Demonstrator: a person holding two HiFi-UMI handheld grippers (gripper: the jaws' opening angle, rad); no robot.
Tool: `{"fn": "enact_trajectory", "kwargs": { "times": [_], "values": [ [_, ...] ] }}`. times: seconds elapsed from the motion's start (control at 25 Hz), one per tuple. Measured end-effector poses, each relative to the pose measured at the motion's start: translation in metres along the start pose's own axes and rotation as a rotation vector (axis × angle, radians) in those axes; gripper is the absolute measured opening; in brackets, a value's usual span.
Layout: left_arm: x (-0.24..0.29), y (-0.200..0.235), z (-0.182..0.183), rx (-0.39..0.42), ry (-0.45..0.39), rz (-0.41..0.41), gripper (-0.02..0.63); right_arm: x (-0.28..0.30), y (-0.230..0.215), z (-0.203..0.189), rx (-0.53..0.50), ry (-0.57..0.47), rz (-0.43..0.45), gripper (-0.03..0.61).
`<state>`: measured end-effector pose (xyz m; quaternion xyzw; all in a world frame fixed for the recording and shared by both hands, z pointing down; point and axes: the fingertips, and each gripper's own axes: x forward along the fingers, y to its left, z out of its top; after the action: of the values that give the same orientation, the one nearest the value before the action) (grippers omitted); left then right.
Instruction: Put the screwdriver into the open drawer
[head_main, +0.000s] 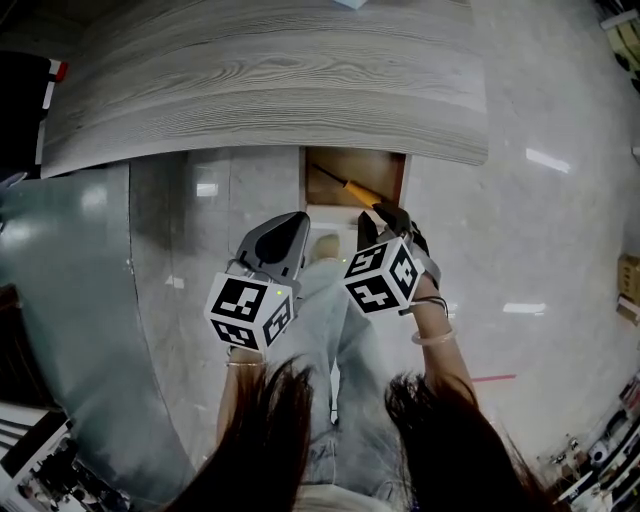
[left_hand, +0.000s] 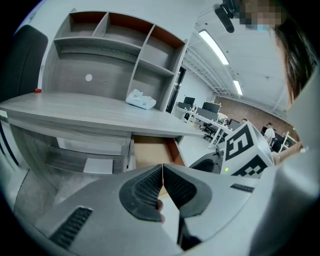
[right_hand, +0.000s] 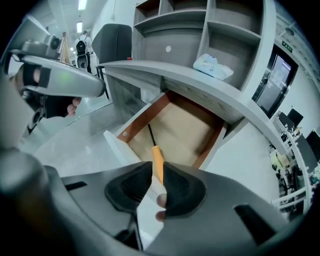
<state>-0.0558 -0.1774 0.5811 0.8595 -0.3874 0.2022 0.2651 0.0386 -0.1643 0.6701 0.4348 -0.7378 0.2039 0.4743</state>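
The right claw (right_hand: 156, 174) is clamped on the orange handle of the screwdriver (right_hand: 157, 159), whose dark shaft points into the open drawer (right_hand: 141, 118) below the grey worktop (right_hand: 170, 74). The left claw (left_hand: 163, 172) is pressed together with nothing in it, near the right one.

The desk top (head_main: 270, 90) is matt grey wood grain, the drawer (right_hand: 185, 127) smooth brown board, the floor (head_main: 540, 230) glossy polished stone. The screwdriver (right_hand: 157, 160) has a smooth orange handle; the right gripper (right_hand: 156, 170) has ribbed matt-black pads (right_hand: 131, 187).
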Motion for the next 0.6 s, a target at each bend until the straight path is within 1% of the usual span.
{"fn": "enact_trajectory", "kwargs": {
  "times": [0.2,0.36,0.6],
  "values": [
    [-0.006,-0.010,-0.001,0.004,-0.005,0.011,0.020,-0.016,-0.003,-0.002,0.025,-0.036,-0.031,0.067],
    [-0.010,-0.016,-0.003,-0.007,-0.011,0.027,0.020,-0.027,-0.002,-0.005,0.059,-0.061,-0.031,0.058],
    [-0.020,-0.030,-0.003,-0.013,-0.011,0.038,0.020,-0.047,-0.001,-0.008,0.078,-0.085,-0.033,0.057]
  ]
}}
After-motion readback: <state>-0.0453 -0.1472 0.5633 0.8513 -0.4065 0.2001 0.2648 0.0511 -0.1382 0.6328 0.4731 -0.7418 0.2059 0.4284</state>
